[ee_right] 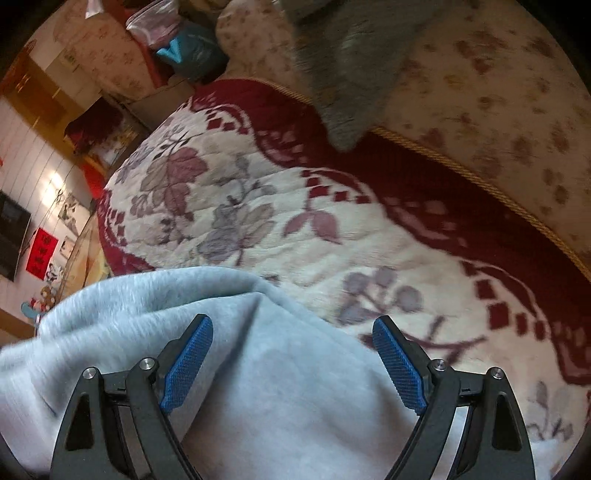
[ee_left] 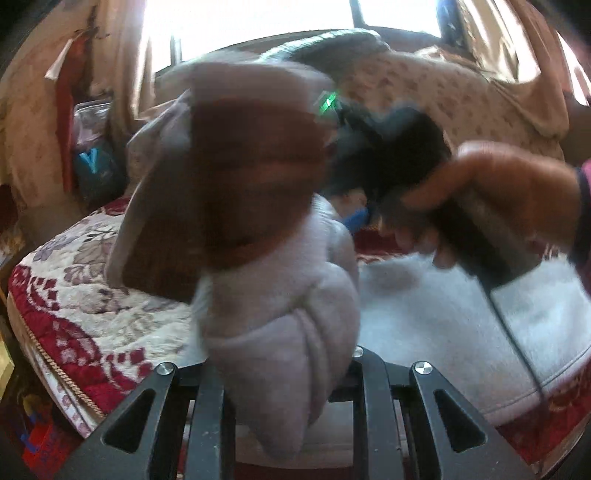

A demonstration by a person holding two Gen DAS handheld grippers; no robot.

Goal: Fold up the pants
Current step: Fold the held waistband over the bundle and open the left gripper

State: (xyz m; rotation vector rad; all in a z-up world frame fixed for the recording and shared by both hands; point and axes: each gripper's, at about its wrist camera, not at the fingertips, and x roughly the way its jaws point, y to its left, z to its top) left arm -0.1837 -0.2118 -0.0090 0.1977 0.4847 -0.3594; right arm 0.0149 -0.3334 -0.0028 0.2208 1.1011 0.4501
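The pants are light grey fleece with a brown inner lining. In the left wrist view my left gripper [ee_left: 284, 384] is shut on a bunched part of the pants [ee_left: 280, 332], lifted up in front of the camera, the fingertips hidden by cloth. The rest of the pants lies flat on the bed [ee_left: 436, 314]. The right gripper [ee_left: 391, 155], held in a hand, hovers above that flat part. In the right wrist view my right gripper [ee_right: 291, 354] is open, its blue pads [ee_right: 188, 365] over the pants [ee_right: 258, 387]. A lifted grey piece hangs at the top [ee_right: 343, 74].
A red and cream floral bedspread [ee_right: 258, 206] covers the bed. A floral cushion or backrest [ee_right: 498, 110] runs along the far side. Bags [ee_right: 184, 40] are piled at the bed's far corner. A bright window [ee_left: 258, 22] is behind.
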